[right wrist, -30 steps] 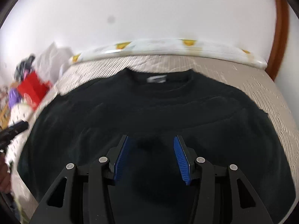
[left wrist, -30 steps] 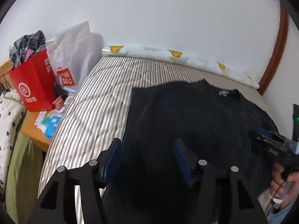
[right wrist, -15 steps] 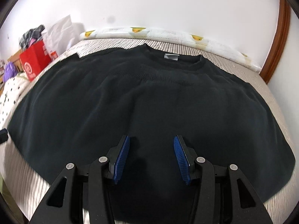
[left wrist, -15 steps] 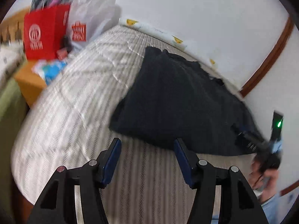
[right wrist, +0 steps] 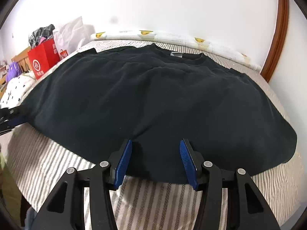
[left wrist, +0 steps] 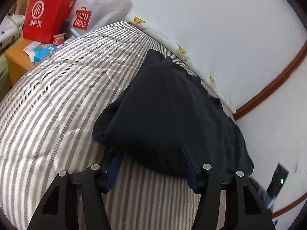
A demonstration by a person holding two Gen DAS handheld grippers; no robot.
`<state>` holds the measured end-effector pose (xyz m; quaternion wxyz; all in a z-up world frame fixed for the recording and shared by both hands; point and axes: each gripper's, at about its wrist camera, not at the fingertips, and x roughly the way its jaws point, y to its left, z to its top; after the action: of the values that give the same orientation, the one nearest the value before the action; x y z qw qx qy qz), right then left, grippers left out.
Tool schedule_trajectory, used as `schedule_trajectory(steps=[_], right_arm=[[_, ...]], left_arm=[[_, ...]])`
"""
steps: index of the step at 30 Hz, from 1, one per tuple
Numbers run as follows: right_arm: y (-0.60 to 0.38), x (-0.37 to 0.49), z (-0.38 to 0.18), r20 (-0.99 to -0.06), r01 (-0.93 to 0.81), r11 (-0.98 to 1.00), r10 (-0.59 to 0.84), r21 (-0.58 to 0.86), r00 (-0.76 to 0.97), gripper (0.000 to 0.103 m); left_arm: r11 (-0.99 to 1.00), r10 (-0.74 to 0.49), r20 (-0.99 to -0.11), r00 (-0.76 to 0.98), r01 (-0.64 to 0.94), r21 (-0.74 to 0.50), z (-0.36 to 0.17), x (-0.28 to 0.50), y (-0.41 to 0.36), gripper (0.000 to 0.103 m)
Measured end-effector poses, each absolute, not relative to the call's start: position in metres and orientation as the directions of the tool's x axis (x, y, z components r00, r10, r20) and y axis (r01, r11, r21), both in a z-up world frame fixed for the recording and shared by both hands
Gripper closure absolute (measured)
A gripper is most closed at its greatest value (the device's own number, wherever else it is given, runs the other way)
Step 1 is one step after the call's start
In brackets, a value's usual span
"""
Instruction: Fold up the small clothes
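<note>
The black sweater [right wrist: 153, 99] lies spread flat on the striped bed cover [right wrist: 57, 164], neckline toward the wall and hem toward the cameras. The right gripper [right wrist: 155, 161] sits at the hem near its middle, jaws set wide apart, with the hem edge lying between the two blue ribbed pads [right wrist: 122, 163]; whether the pads touch the fabric cannot be told. The left gripper [left wrist: 151, 164] stands at the garment's lower left corner, jaws likewise apart and holding nothing, with the dark cloth filling the gap above its blue pads [left wrist: 189, 164]; in the right wrist view this gripper appears at the far left edge, just beside the sweater's corner. The sweater [left wrist: 168, 111] is a soft, matte knit with a ribbed round collar and a small grey label [right wrist: 176, 54] inside the neck; shallow creases run across the chest. The bed cover [left wrist: 57, 95] is a quilted fabric with grey and white stripes and stitched seams. Along the wall lies a long white bolster [right wrist: 172, 38] printed with yellow motifs. Beside the bed, a wooden cabinet [left wrist: 17, 61] carries a red paper bag [left wrist: 48, 11] with white lettering and a white MINISO plastic bag [left wrist: 96, 5], glossy and crumpled.
</note>
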<state>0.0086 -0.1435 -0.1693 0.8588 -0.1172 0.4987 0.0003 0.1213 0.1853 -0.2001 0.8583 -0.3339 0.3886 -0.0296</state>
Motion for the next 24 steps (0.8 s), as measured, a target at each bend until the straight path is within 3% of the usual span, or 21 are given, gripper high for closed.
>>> schedule_trajectory(steps=[2, 4, 7, 15, 24], right_arm=[[-0.145, 0.004, -0.163, -0.856, -0.12, 0.976, -0.099, -0.184, 0.507, 0.051], [-0.147, 0.001, -0.157, -0.849, -0.117, 0.975, -0.103, -0.189, 0.519, 0.051], [-0.156, 0.001, -0.142, -0.829, -0.093, 0.973, -0.127, -0.21, 0.545, 0.051], [-0.211, 0.008, -0.105, -0.796, 0.026, 0.989, -0.134, -0.147, 0.59, 0.051], [-0.249, 0.006, -0.096, -0.776, 0.065, 0.965, -0.244, -0.254, 0.582, 0.051]], left_arm=[[0.78, -0.279, -0.653, 0.705, -0.23, -0.582, -0.2, 0.126, 0.184, 0.053], [0.793, -0.228, -0.677, 0.7, -0.271, -0.546, -0.2, 0.135, 0.18, 0.074], [0.809, -0.192, -0.675, 0.712, -0.275, -0.52, -0.188, 0.142, 0.173, 0.086], [0.903, -0.146, -0.618, 0.772, -0.152, -0.403, -0.115, 0.161, 0.121, 0.093], [0.894, -0.384, -0.554, 0.739, 0.148, -0.422, -0.074, 0.197, 0.025, 0.095]])
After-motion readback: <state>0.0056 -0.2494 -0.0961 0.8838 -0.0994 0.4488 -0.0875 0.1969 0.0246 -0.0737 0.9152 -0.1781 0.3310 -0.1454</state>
